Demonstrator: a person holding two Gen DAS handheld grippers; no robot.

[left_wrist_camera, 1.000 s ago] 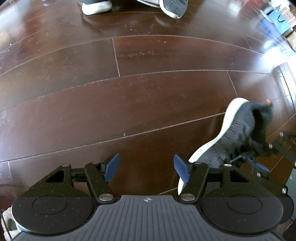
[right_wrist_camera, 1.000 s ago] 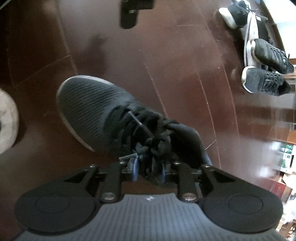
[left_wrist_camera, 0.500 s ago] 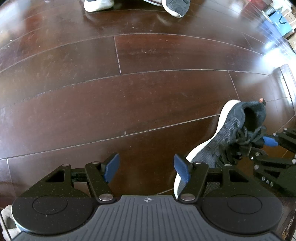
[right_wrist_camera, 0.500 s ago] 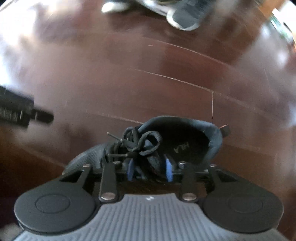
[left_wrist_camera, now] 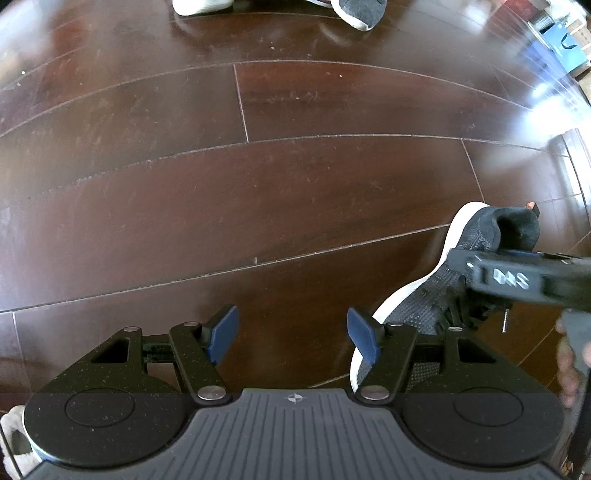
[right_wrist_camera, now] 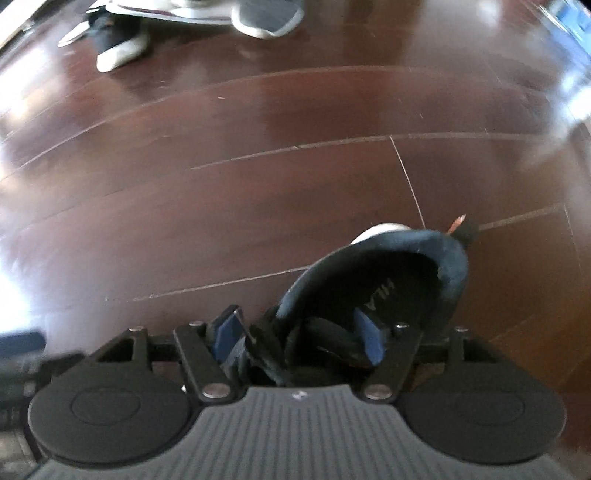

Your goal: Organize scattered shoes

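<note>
- One black knit sneaker [left_wrist_camera: 476, 258] with a white sole lies on the dark wood floor [left_wrist_camera: 258, 192] at 4 o'clock in the left wrist view; a second earlier it lay further toward the right edge with the toe more upright
- Right gripper [right_wrist_camera: 301, 334]: the blue pads, pressed close on the lace knot half a second ago, now stand wider apart, one pad outside the collar and one inside the shoe opening, with the tongue and laces between them
- Whether the pads grip the sneaker at this moment cannot be told; the right wrist view is blurred by motion
- Left gripper [left_wrist_camera: 293, 332]: jaws wide apart, nothing between them, bare floor ahead; unchanged across the last second
- Heel collar of the sneaker now faces 12 o'clock in the right wrist view, toward the other shoes [right_wrist_camera: 192, 29] grouped at the top edge, well apart from it
- Judgement: the sneaker has been turned to line up with that group; the carry or slide toward 12 o'clock is not yet done
- Risk, as judged: with the jaws this far apart, the shoe may slip if lifted by the tongue alone
</note>
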